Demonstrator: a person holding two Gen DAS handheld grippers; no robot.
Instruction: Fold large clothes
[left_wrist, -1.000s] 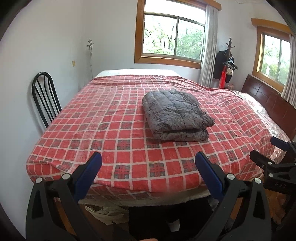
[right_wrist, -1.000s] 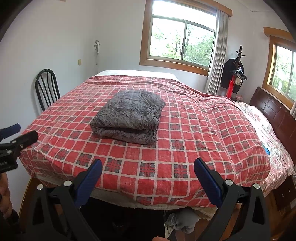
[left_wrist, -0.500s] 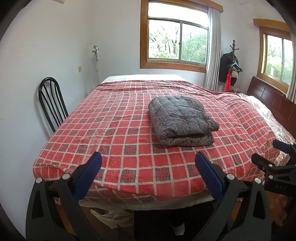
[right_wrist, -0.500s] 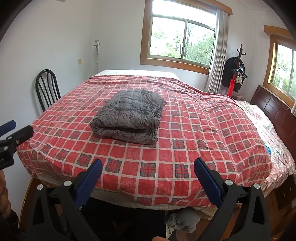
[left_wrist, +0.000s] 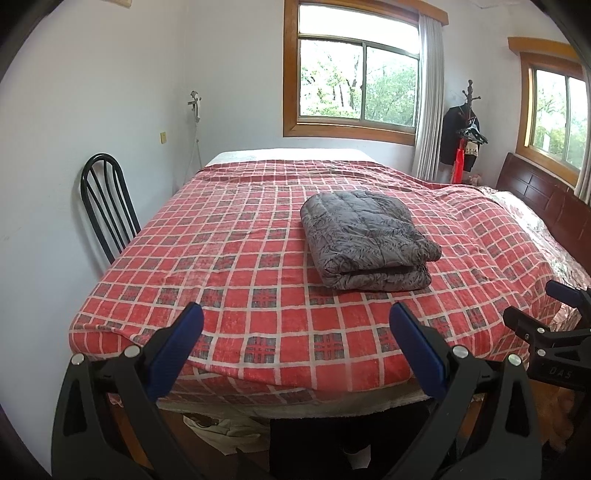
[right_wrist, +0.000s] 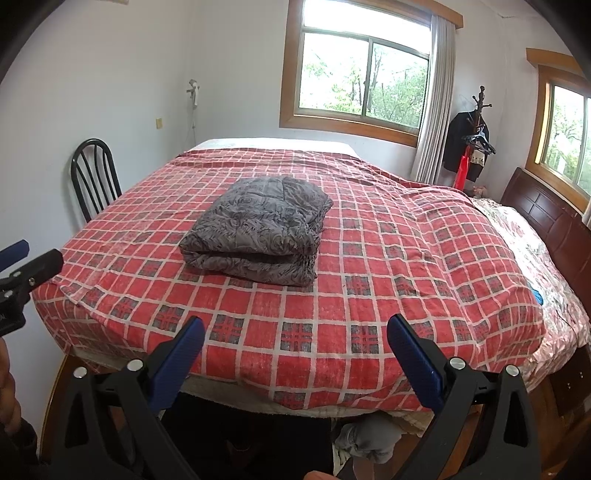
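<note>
A grey patterned padded garment (left_wrist: 365, 240) lies folded into a thick rectangle on the red checked bedspread (left_wrist: 240, 266); it also shows in the right wrist view (right_wrist: 258, 236). My left gripper (left_wrist: 295, 332) is open and empty, held off the bed's near edge, well short of the garment. My right gripper (right_wrist: 295, 343) is open and empty, also off the near edge. The right gripper shows at the right edge of the left wrist view (left_wrist: 554, 325); the left gripper shows at the left edge of the right wrist view (right_wrist: 22, 266).
A black metal chair (left_wrist: 107, 206) stands by the left wall. A dark wooden headboard (left_wrist: 546, 199) is at the right, a coat stand (left_wrist: 465, 140) in the far corner. Loose cloth (right_wrist: 369, 439) lies on the floor under the bed edge.
Both grippers have drawn back and risen a little, so the bed and folded garment sit lower and farther in view. Both stay open and empty.
</note>
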